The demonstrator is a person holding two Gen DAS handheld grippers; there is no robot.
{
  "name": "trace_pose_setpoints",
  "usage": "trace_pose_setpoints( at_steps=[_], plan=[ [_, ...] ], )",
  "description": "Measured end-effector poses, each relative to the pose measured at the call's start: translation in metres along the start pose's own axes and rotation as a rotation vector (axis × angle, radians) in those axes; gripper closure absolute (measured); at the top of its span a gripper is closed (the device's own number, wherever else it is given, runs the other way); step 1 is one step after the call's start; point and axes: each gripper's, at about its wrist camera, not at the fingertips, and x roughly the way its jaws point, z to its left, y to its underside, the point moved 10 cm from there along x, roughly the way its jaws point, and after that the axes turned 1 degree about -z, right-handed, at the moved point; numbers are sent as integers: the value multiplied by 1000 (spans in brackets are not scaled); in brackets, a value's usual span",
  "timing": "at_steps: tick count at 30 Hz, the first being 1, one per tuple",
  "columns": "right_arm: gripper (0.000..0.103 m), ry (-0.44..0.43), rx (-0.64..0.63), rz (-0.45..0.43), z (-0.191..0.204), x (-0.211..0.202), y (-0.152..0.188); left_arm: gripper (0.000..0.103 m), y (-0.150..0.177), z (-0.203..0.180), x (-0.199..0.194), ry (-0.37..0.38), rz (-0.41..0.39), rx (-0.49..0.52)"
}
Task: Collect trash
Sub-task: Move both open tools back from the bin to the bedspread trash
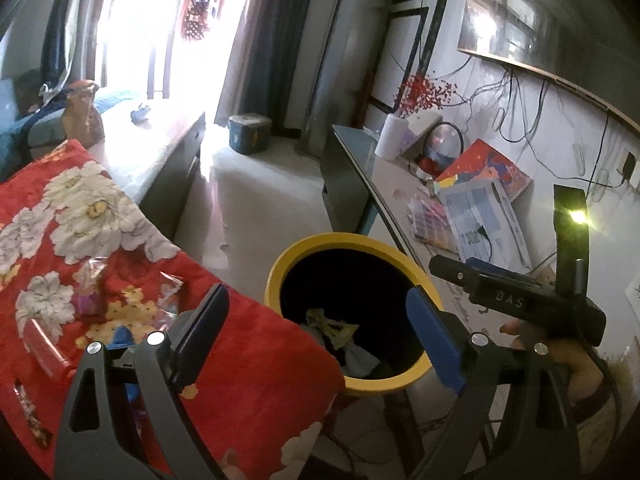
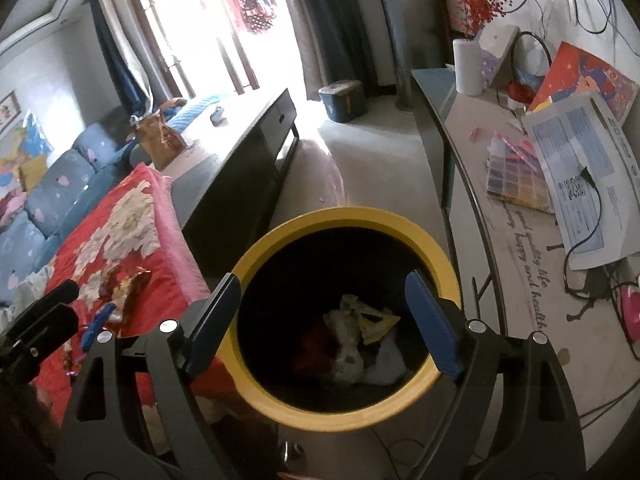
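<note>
We've got a yellow-rimmed bin [image 2: 344,216] standing upright, crumpled wrappers [image 2: 370,322] inside, more clear wrappers [image 1: 94,288] lying on the red floral cloth.

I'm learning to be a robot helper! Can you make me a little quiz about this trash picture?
1. True or false: the yellow-rimmed bin has nothing in it.
2. What do the wrappers lie on? A) floor B) red flowered cloth C) glass desk
3. Is the right gripper holding something, or open with nothing between its fingers?

Key: 1 false, there is trash inside; 2 B; 3 open, holding nothing.
</note>
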Motion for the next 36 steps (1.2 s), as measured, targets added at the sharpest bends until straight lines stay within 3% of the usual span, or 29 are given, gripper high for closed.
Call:
trace_pose_setpoints(
  at_steps=[19,36],
  plan=[
    [24,-60,-55,-52,46,-22,-7,9,-4,36,-39,-75,-72,-35],
    [24,-146,-103,-46,99,-28,4,7,-4,82,-65,-148,-113,-109]
  ],
)
